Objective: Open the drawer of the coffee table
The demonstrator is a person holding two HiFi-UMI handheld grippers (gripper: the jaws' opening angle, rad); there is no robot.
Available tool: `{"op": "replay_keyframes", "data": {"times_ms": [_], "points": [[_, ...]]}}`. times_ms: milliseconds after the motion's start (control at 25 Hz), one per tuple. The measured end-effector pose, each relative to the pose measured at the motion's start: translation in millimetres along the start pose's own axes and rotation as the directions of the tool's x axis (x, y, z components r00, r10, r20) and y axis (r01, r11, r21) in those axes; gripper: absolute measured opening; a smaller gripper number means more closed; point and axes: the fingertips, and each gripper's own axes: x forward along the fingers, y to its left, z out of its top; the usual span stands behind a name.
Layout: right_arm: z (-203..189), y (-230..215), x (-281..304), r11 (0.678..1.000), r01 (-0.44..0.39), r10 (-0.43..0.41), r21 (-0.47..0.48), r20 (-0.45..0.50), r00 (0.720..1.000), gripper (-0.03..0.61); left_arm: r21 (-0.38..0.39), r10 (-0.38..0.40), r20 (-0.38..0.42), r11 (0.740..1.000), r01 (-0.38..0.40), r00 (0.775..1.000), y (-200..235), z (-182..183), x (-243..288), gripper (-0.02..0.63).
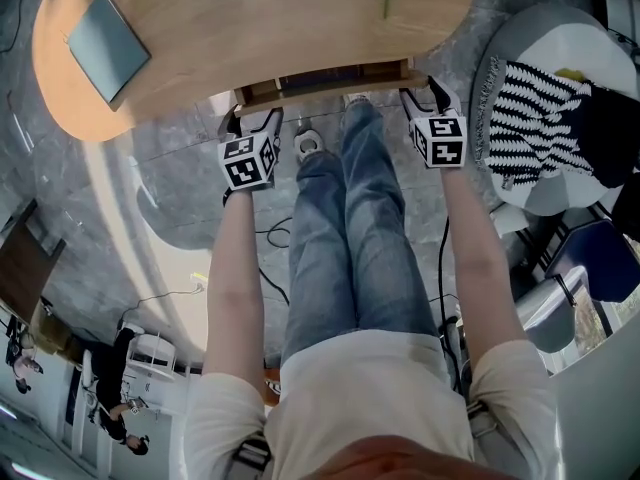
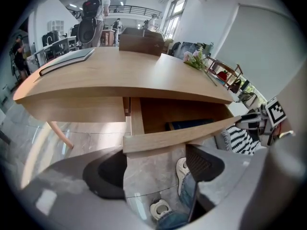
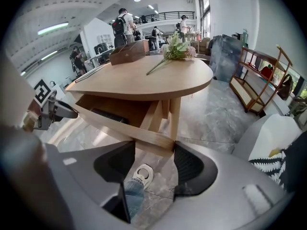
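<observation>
- Marble floor (image 1: 170,158) is seen below the table (image 1: 250,28); the drawer (image 2: 177,135) is found part-open at 12 o'clock.
- Left gripper (image 2: 156,159) and right gripper (image 3: 153,159) are spread at its ends (nothing clamped); a slip or skewed jam is risked.

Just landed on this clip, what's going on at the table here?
A person holds a tool in each hand at the drawer of a wooden coffee table. The drawer is already pulled partway out, with something dark lying inside. The left tool is at the left end of the drawer front and the right tool at its right end. Both have their jaws apart, with the front's corners near the tips, not clamped.
</observation>
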Motion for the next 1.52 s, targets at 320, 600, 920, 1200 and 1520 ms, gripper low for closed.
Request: {"op": "replay_keyframes", "data": {"times_ms": [320,600,920,1200,1520], "points": [[-25.6,12.2,-13.1,1.0,0.015,-0.015,0.017,-0.012,1.0,0.25,0.018,-0.009,-0.018,1.0,0.009,1.0,-2.3,-19.6,-11.6,0.389],[-44.5,18.9,-22.7,0.998,0.045,-0.045,0.034,-0.01,0.999,0.248,0.029,-0.026,-0.016,0.999,0.026,1.0,-7.1,-33.5,-21.0,0.379],[-64.2,23.4,-32.5,0.998,0.051,-0.05,0.03,-0.042,0.998,0.244,0.019,-0.028,-0.022,0.999,0.028,0.999,-14.0,-55.6,-29.7,0.379],[-80.3,29.5,-41.3,0.998,0.052,-0.051,0.028,-0.062,0.997,0.242,0.01,-0.017,-0.028,1.0,0.017,0.999,-17.1,-73.6,-37.2,0.379],[-101.4,32.1,-50.8,0.999,0.048,-0.046,0.022,-0.07,0.996,0.242,0.012,-0.005,-0.056,1.0,0.005,0.998,-24.9,-96.9,-43.1,0.379]]}}
